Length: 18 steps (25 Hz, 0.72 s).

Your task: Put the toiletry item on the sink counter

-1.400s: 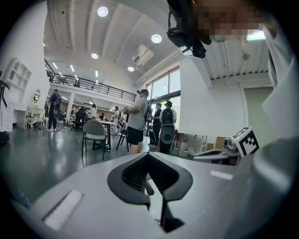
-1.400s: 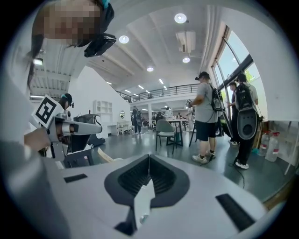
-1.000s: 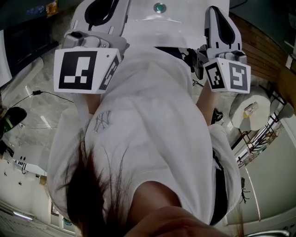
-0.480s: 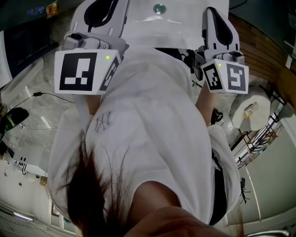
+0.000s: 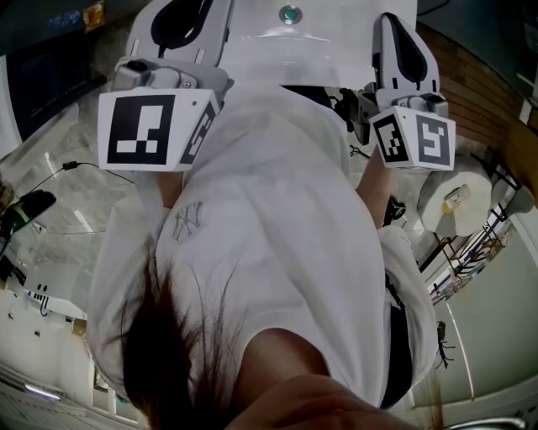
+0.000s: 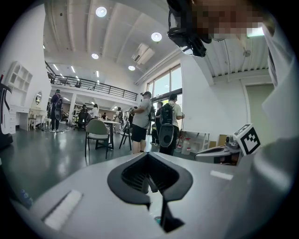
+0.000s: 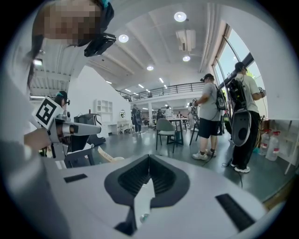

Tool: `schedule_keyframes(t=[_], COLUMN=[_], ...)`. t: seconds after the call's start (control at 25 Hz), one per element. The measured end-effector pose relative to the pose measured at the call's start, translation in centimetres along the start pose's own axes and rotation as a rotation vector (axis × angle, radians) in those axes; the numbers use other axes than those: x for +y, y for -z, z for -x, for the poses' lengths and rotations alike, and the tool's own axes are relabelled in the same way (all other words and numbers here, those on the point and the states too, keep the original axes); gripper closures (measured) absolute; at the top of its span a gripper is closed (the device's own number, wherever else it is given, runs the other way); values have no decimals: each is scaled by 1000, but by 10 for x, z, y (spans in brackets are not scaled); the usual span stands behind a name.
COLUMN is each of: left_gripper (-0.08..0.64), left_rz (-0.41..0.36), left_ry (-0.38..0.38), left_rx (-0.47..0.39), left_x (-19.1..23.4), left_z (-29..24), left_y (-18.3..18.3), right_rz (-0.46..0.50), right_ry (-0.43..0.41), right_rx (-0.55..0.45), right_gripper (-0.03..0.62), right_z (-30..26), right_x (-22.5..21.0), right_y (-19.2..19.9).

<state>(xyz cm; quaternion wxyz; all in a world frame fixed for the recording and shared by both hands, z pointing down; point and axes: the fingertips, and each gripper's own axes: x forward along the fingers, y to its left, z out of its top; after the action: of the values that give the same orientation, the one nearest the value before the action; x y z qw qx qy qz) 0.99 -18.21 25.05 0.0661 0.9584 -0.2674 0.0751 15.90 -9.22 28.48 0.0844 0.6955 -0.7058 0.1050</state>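
No toiletry item and no sink counter shows in any view. In the head view both grippers are held close in front of a person's white shirt, pointing away from the body. My left gripper is at the upper left, behind its marker cube. My right gripper is at the upper right with its own cube. In the left gripper view the left gripper has its dark jaws together with nothing between them. The right gripper looks the same in its own view.
Both gripper views look out over a large hall with a glossy floor. People stand by a table, and a chair stands near them. A cable lies on the floor at the left, and a round white object at the right.
A small green light shone on each marker cube half a second ago and is off now. Neither gripper has moved.
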Motion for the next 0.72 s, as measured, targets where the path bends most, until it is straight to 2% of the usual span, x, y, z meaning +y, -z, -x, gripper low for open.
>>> schedule_keyframes(t=[0.72], left_gripper=[551], left_rz=[0], left_ry=[-3], left_rx=[-4], left_x=[1], left_z=[2], left_y=[-1], right_rz=[17], right_ry=[6], right_rx=[8], right_gripper=[583], right_z=[3], right_x=[-1], right_y=[0])
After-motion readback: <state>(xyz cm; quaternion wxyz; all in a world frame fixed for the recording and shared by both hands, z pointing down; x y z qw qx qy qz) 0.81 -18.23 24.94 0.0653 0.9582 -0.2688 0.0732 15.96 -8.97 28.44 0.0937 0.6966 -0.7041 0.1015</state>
